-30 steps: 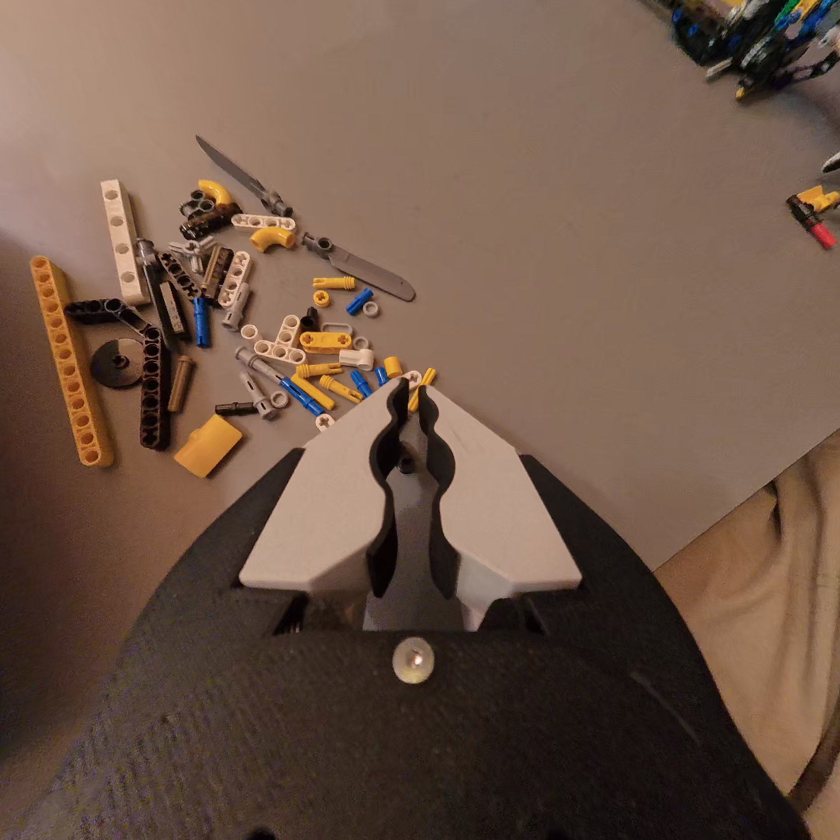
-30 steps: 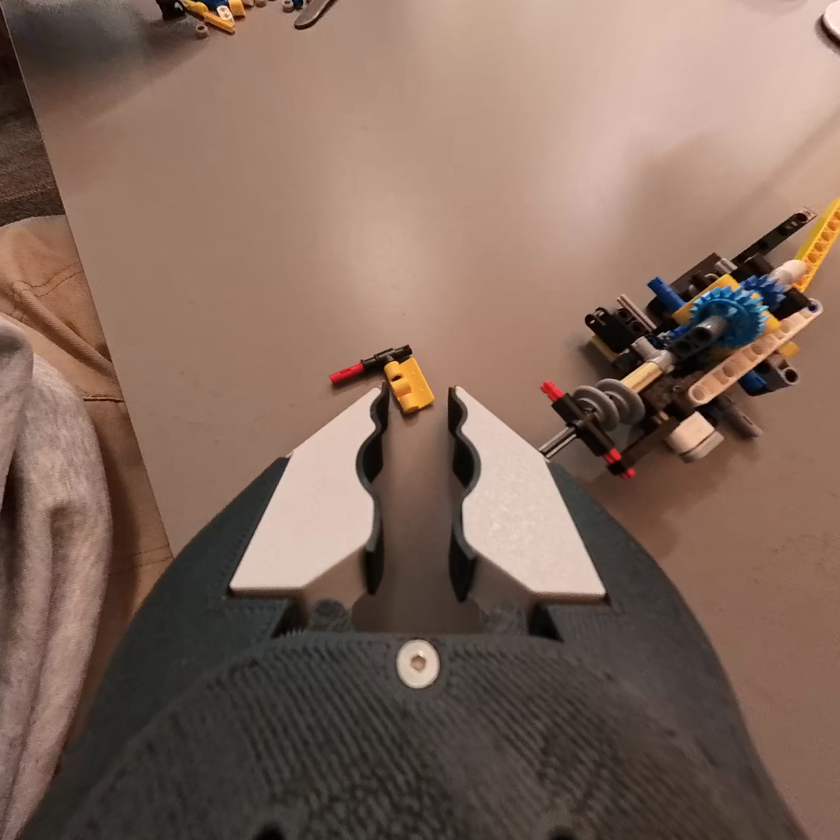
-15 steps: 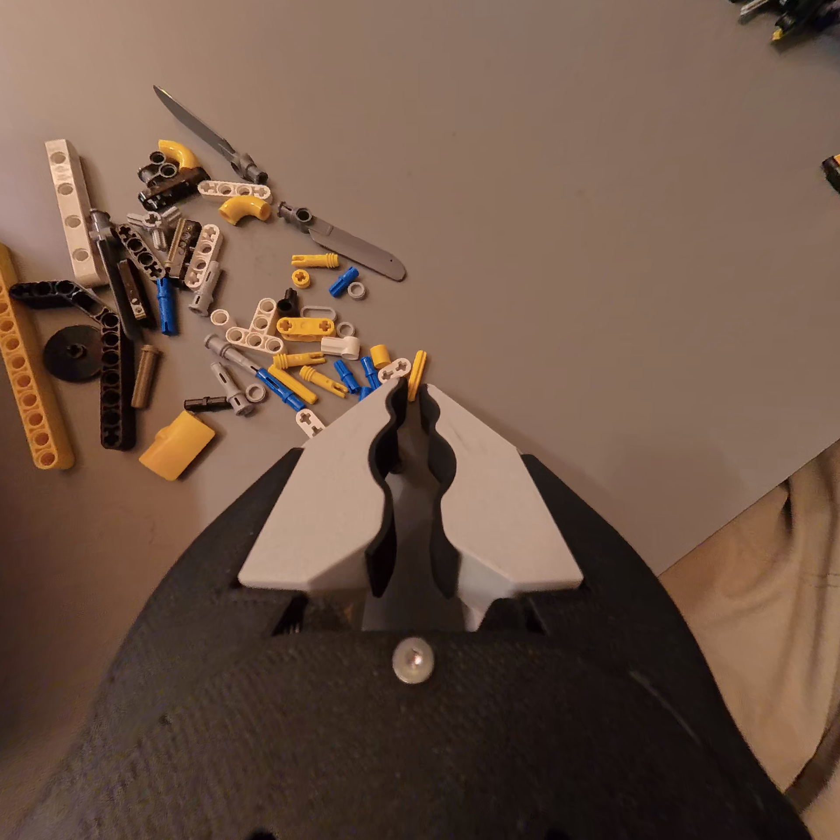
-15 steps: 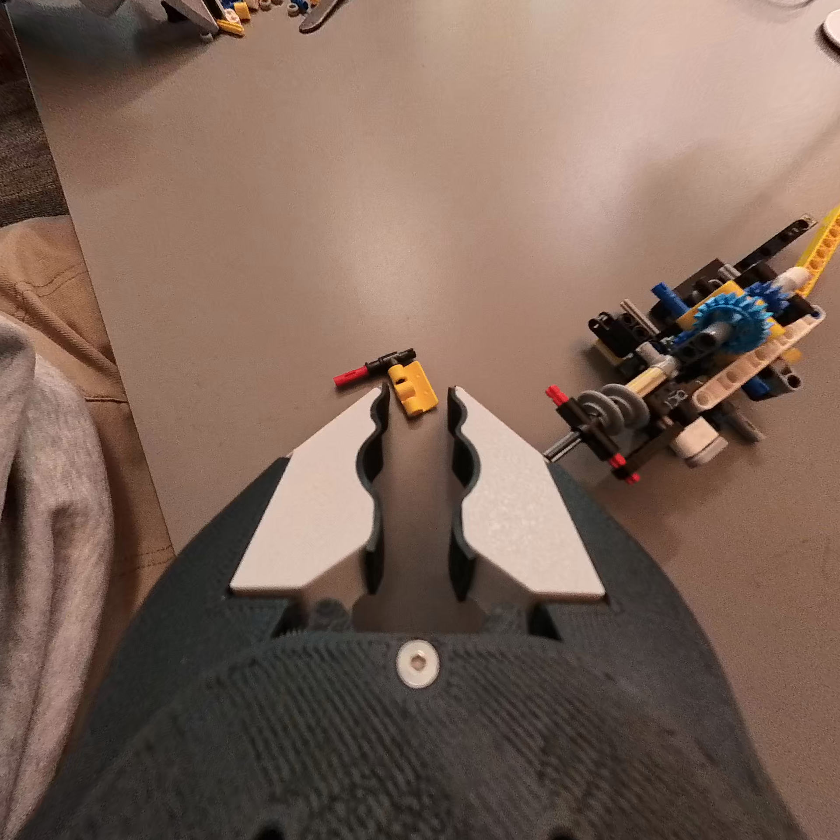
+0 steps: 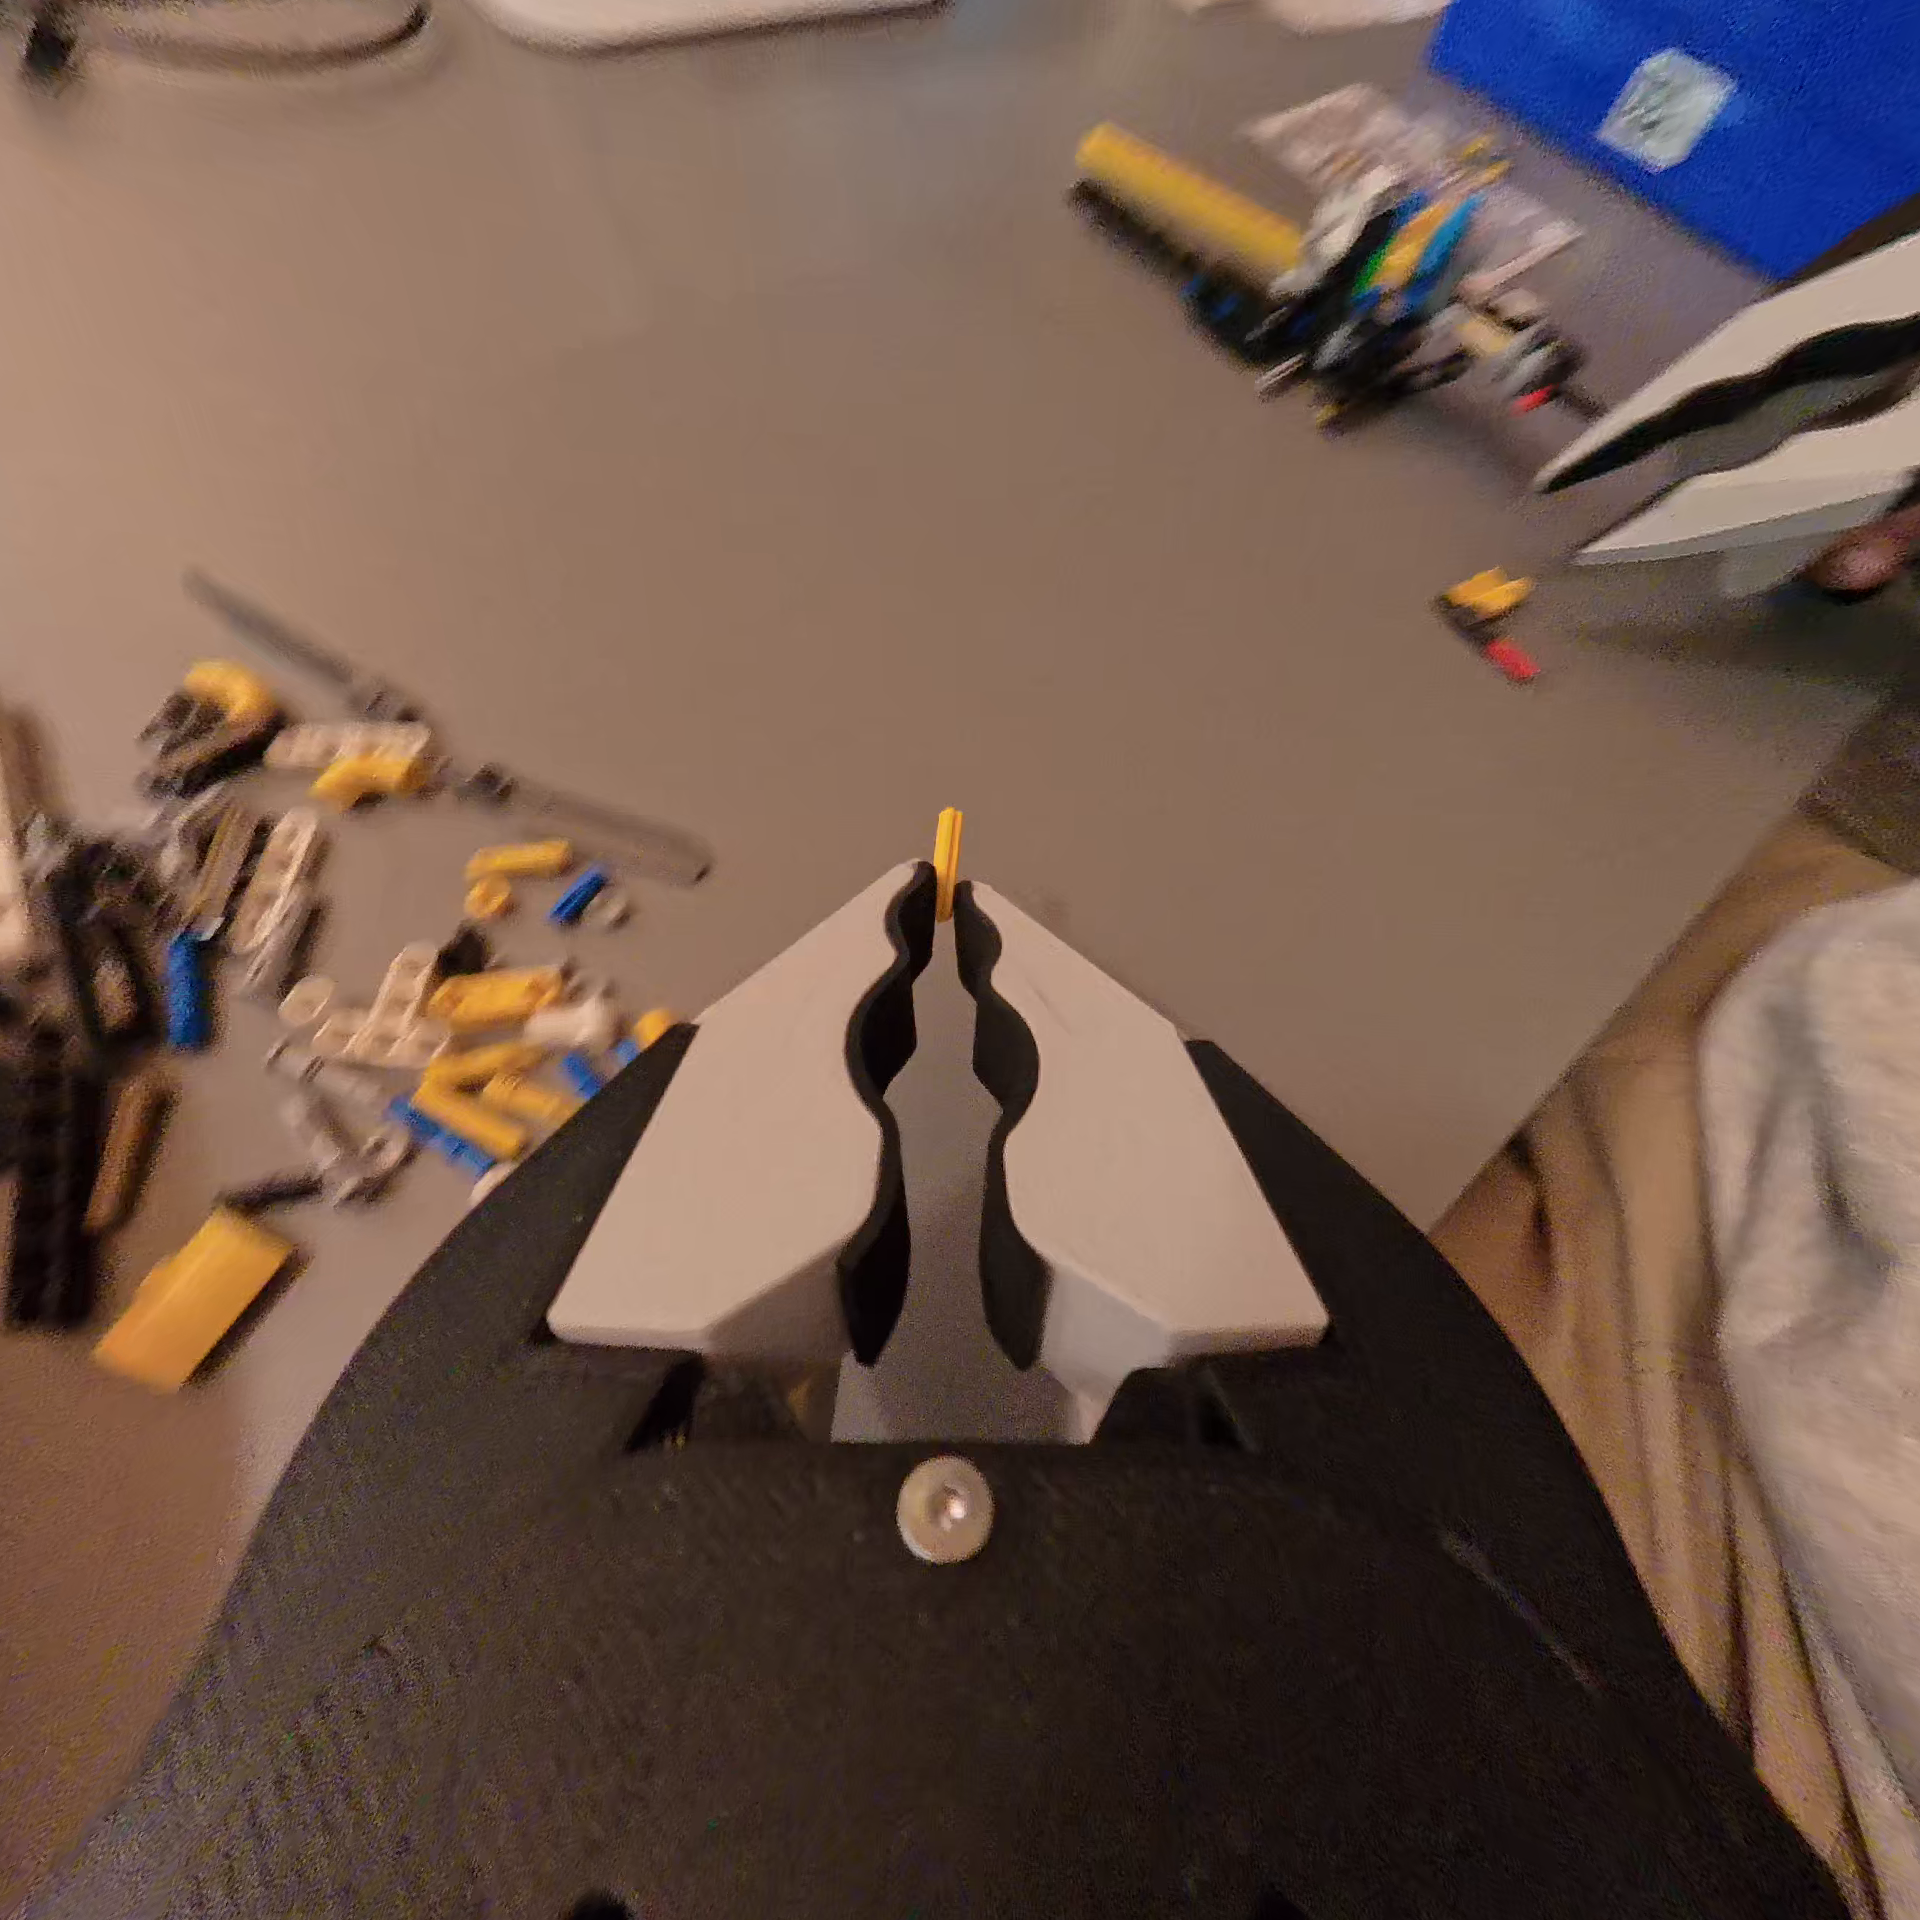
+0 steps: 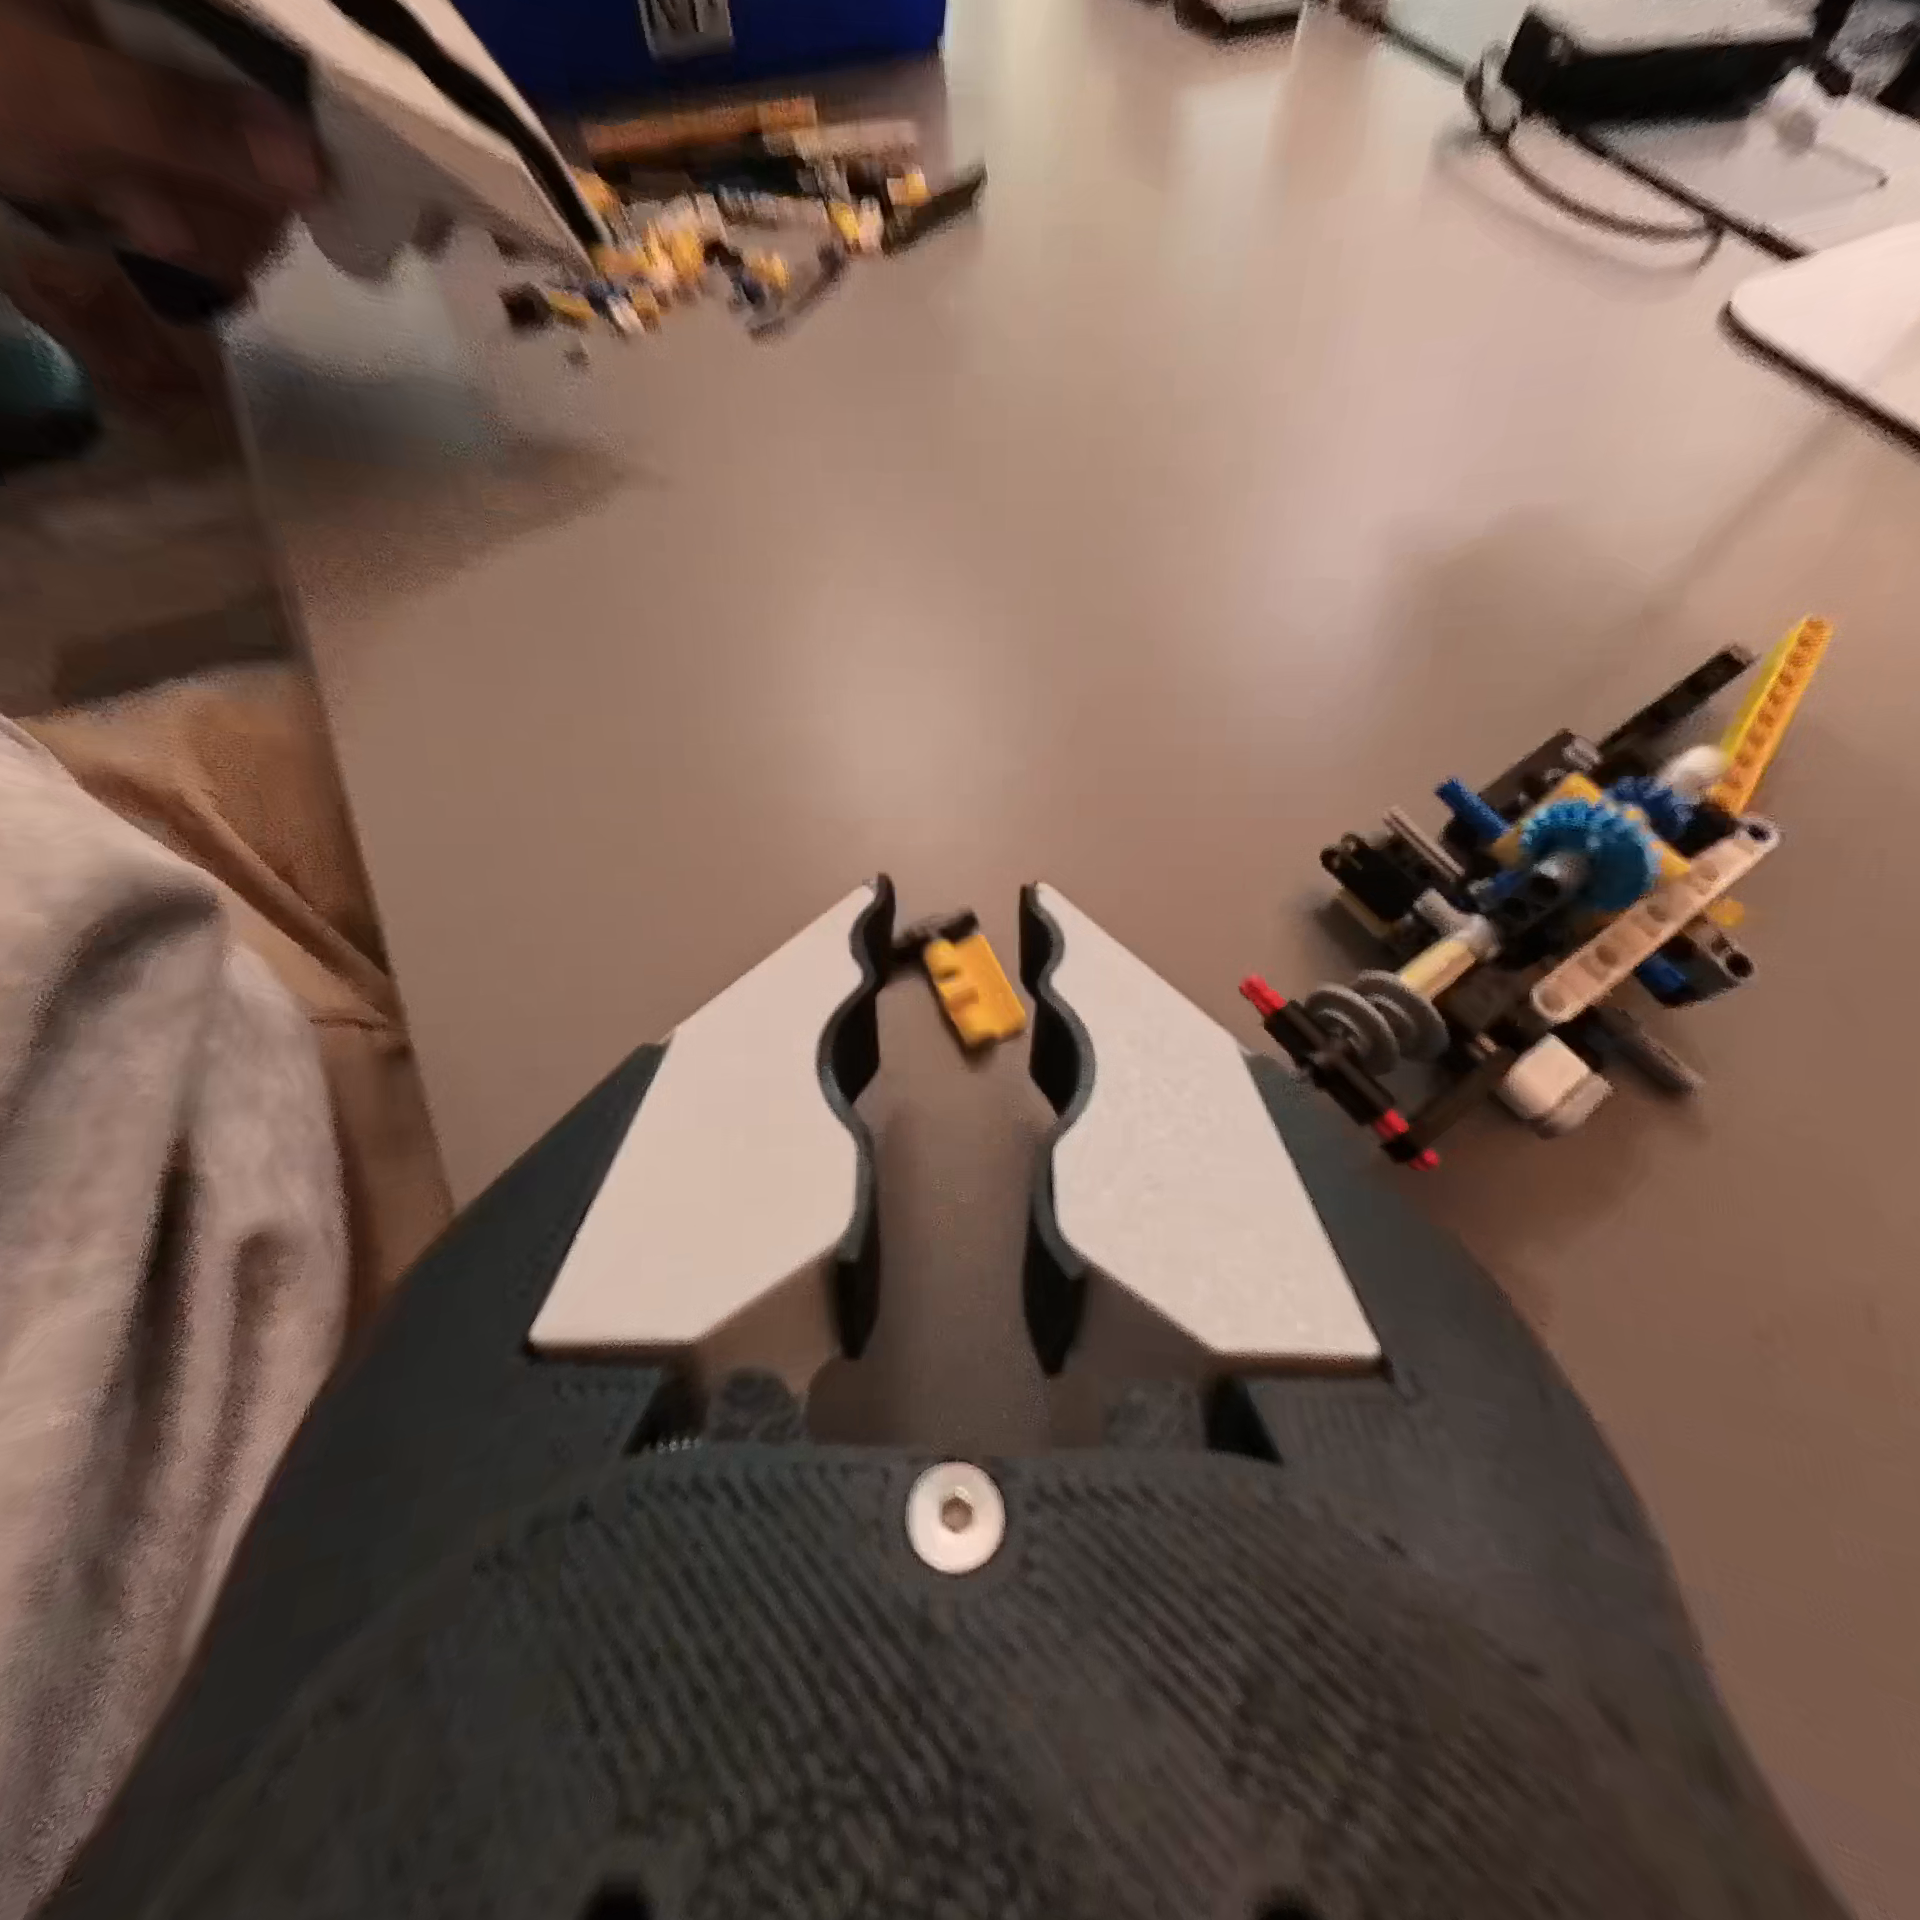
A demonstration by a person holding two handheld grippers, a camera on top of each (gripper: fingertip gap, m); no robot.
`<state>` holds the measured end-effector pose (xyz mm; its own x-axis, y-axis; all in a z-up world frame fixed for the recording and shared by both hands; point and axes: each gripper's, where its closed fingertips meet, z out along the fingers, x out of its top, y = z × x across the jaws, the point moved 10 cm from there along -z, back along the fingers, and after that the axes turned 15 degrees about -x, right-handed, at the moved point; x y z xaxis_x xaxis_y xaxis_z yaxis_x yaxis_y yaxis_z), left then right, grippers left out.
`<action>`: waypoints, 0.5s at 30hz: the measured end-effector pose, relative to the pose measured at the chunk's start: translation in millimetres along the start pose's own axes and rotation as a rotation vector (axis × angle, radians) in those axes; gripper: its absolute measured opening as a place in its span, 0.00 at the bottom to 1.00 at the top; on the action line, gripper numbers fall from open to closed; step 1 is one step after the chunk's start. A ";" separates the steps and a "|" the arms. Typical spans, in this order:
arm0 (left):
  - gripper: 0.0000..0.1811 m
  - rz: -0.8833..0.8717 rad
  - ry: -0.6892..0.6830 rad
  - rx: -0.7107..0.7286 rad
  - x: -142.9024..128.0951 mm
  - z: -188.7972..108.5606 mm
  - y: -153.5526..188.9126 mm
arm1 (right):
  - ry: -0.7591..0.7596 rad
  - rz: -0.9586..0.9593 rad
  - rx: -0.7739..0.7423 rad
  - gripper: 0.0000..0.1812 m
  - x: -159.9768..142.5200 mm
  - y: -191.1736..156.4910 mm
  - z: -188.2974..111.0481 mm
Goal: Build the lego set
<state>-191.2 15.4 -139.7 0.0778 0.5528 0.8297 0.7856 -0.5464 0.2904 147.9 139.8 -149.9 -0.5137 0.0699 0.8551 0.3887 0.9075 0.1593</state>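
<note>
My left gripper [image 5: 943, 891] is shut on a small yellow pin [image 5: 948, 860] that sticks up from its tips, lifted above the grey table [image 5: 935, 520]. The pile of loose lego parts [image 5: 343, 987] lies to its left. My right gripper [image 6: 954, 904] is open, with the small yellow piece on a black and red pin [image 6: 971, 985] lying on the table between its tips. That piece also shows in the left wrist view [image 5: 1486, 613]. The half-built lego model [image 6: 1538, 935] stands to the right of my right gripper, and it also shows blurred in the left wrist view [image 5: 1382, 270].
A blue box [image 5: 1704, 114] stands at the far right of the left wrist view. A white flat object [image 6: 1839, 322] and dark cables [image 6: 1600, 177] lie at the far right in the right wrist view. The table's near edge and a person's clothing [image 6: 125, 1143] are at the left. The tips of one gripper are about 25 cm away from the tips of the other.
My left gripper has lifted the yellow pin out of the pile and turned toward the right. My right gripper has moved forward so the yellow piece lies between its open fingers.
</note>
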 end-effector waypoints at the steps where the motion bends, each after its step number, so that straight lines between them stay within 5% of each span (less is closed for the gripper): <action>1: 0.00 0.046 0.023 -0.035 4.9 5.2 9.3 | 0.038 0.029 0.019 0.13 4.1 -2.0 -2.3; 11: 0.00 0.323 0.062 -0.381 20.9 66.7 98.0 | 0.218 0.462 0.474 0.09 24.7 -29.3 -6.9; 15: 0.00 0.262 0.008 -0.341 16.7 77.9 91.8 | 0.078 0.382 0.361 0.09 15.0 -28.9 2.2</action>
<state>-70.0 23.5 -136.3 0.2420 0.3640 0.8994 0.4918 -0.8451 0.2097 127.3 115.5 -142.8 -0.3230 0.4051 0.8553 0.2420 0.9091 -0.3392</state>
